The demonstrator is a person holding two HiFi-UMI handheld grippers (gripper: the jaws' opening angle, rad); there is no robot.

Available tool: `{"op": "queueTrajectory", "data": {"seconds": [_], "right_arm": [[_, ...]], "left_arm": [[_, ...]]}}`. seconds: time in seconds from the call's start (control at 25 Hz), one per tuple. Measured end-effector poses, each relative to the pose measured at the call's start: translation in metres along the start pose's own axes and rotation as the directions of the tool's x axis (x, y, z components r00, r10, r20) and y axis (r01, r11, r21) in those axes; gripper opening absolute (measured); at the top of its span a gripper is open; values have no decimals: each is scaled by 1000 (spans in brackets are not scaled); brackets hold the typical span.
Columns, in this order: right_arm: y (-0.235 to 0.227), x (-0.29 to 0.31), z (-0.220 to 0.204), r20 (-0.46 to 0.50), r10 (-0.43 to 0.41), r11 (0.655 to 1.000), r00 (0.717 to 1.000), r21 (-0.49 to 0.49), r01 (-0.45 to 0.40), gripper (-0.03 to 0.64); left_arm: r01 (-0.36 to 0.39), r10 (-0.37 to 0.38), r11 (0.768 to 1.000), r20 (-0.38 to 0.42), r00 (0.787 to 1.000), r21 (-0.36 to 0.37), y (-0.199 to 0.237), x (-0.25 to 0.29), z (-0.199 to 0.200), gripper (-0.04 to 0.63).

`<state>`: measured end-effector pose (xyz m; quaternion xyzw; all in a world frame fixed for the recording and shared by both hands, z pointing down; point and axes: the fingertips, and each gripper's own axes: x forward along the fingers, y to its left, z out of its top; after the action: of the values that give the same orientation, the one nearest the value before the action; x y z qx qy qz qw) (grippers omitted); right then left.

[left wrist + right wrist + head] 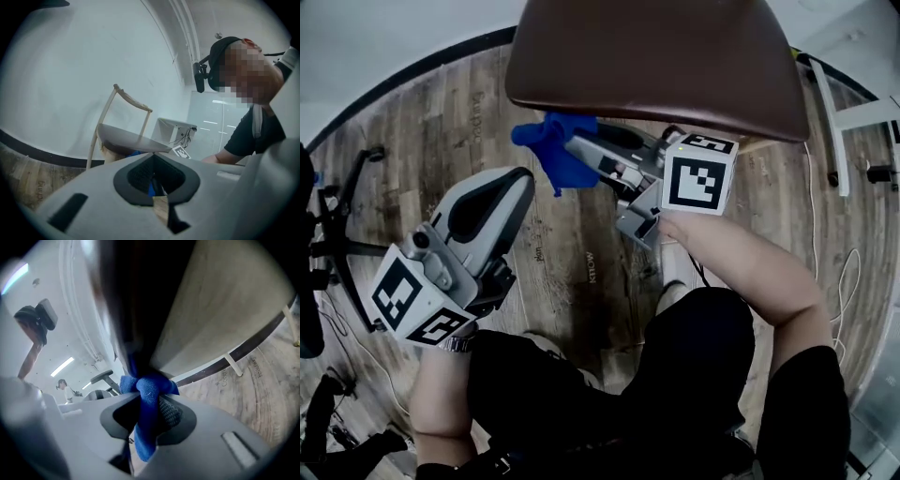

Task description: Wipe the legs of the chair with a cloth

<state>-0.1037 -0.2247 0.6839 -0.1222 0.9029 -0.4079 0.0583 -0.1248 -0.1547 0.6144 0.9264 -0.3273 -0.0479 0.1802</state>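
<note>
The chair's brown seat [656, 66] fills the top of the head view. Just under its left front edge my right gripper [574, 148] is shut on a blue cloth [551, 150]. In the right gripper view the cloth [149, 392] bunches out of the jaws and presses against a dark, blurred part of the chair [126, 310]; I cannot tell whether that part is a leg or the seat edge. My left gripper [523, 180] hangs lower left, apart from the chair, shut with nothing in it. The left gripper view shows the chair's pale wooden leg [95, 138] beyond its jaws.
The floor [572, 262] is wood plank. An office chair's black base [342, 246] stands at the left. A white table leg [832, 122] and a loose cable [846, 272] lie at the right. The person's legs in black [675, 375] crouch below the grippers.
</note>
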Motion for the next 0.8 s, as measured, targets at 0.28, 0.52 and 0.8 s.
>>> {"op": "queueTrajectory", "data": {"seconds": [0.28,0.52,0.8], "right_arm": [[-7,-89,25,75,-113,994,991,-4,113,83],[-25,-187,46,208,-313,950,927,61,307,83],[-33,-285,67,387,-476,878,790,151,455,83]], "left_arm": [[-14,14,1000,2,1000,-26,7,7,-6,-2],[17,-17,1000,-4,1000,-23,4,25,-11,-2],[29,-29,999,-4,1000,-45,6,37,-14,-2]]}}
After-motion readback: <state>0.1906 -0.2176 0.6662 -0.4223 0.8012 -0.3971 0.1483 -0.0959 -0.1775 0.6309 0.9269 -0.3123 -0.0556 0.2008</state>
